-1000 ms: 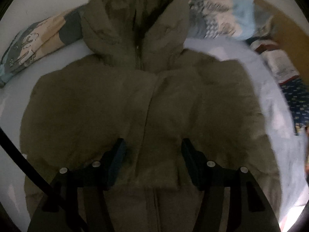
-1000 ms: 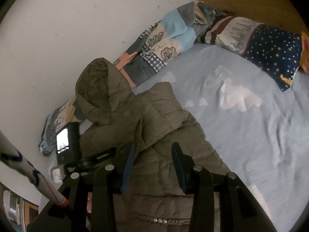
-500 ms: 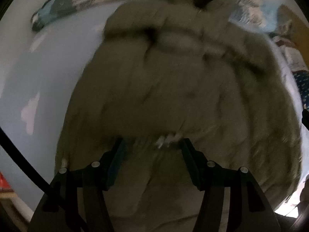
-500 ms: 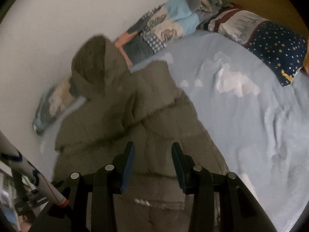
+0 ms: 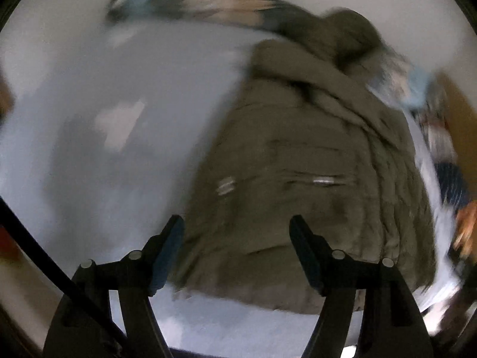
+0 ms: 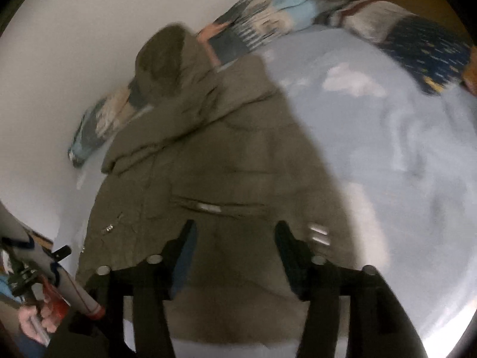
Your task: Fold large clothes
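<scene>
An olive hooded jacket point(image 6: 214, 161) lies spread on the bed point(image 6: 402, 155), which carries a pale blue sheet printed with white clouds. Its hood point(image 6: 167, 65) points toward the far edge of the bed, against the white wall point(image 6: 74, 29); its hem lies at the near edge. The front faces up: a pocket zip point(image 6: 208, 207) runs across the body, and metal snaps point(image 6: 317, 234) show near the hem.

In the left wrist view, which is blurred, the jacket point(image 5: 313, 164) covers the right half of the bed, with bare sheet point(image 5: 119, 149) to its left.

The left gripper point(image 5: 237, 238) has its fingers spread wide apart, with nothing between them; it hangs over the jacket's hem. Whether it touches the cloth cannot be told.

The right gripper point(image 6: 234, 238) also has its fingers well apart and holds nothing; it sits over the lower middle of the jacket, just below the pocket zip.

A patchwork quilt point(image 6: 262, 21) lies bunched along the far edge of the bed, behind the hood. A dark blue starred pillow point(image 6: 426, 50) rests at the far right corner.

At the lower left of the right wrist view, a hand point(image 6: 32, 319) grips a handle.
</scene>
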A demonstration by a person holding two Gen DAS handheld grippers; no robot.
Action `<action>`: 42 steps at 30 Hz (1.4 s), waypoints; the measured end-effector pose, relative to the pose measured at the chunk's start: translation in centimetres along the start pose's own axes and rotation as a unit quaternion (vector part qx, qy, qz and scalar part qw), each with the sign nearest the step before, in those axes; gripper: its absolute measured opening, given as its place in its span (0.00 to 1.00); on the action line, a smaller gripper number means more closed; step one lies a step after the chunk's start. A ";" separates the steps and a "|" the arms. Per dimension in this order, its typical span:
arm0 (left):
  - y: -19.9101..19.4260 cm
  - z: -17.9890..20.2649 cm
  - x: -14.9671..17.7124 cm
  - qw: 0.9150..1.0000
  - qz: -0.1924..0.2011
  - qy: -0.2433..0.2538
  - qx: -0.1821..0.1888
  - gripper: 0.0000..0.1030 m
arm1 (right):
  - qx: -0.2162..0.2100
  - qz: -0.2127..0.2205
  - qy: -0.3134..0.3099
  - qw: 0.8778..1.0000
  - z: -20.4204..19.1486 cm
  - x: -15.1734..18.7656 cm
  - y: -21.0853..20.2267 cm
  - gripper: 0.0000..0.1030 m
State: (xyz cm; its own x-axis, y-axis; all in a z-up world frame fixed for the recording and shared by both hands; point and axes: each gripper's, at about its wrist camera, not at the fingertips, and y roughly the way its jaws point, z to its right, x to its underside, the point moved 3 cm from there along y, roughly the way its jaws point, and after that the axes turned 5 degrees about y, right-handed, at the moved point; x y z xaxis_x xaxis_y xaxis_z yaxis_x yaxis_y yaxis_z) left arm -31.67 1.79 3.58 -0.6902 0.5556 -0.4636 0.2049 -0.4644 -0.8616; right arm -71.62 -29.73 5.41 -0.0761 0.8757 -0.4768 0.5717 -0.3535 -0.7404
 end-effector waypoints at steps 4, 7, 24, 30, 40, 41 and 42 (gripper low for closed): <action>1.5 -3.8 1.7 0.994 -0.025 -0.089 0.062 0.70 | 0.011 0.008 0.066 0.998 6.1 1.4 -2.6 0.58; 2.3 -3.5 2.7 0.995 -0.032 -0.078 0.059 0.70 | -0.004 -0.004 0.116 0.993 9.5 2.5 -2.9 0.59; 5.5 -1.1 3.7 0.991 -0.029 -0.079 0.105 0.31 | -0.075 -0.085 0.170 0.979 7.8 4.9 3.8 0.31; 3.2 0.6 4.1 0.997 0.007 -0.025 0.075 0.25 | -0.031 -0.050 0.102 0.993 5.4 4.5 2.3 0.13; -0.1 1.0 7.3 0.998 0.017 0.009 0.058 0.25 | -0.021 -0.008 0.083 0.996 5.7 5.8 -3.0 0.11; -0.2 0.9 7.3 0.998 0.016 0.012 0.052 0.25 | -0.021 -0.007 0.085 0.996 5.7 5.9 -3.3 0.11; -0.2 0.7 7.3 0.999 0.016 0.011 0.047 0.29 | -0.020 -0.006 0.087 0.996 5.8 6.0 -3.6 0.11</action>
State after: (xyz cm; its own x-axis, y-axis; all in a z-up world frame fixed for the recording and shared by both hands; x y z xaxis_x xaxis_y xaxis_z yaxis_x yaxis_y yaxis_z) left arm -37.22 5.50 0.51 -0.6684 0.5543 -0.4960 0.1598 -0.5443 -0.8235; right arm -78.84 -25.06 2.46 0.0571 0.9246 -0.3766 0.6034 -0.3325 -0.7248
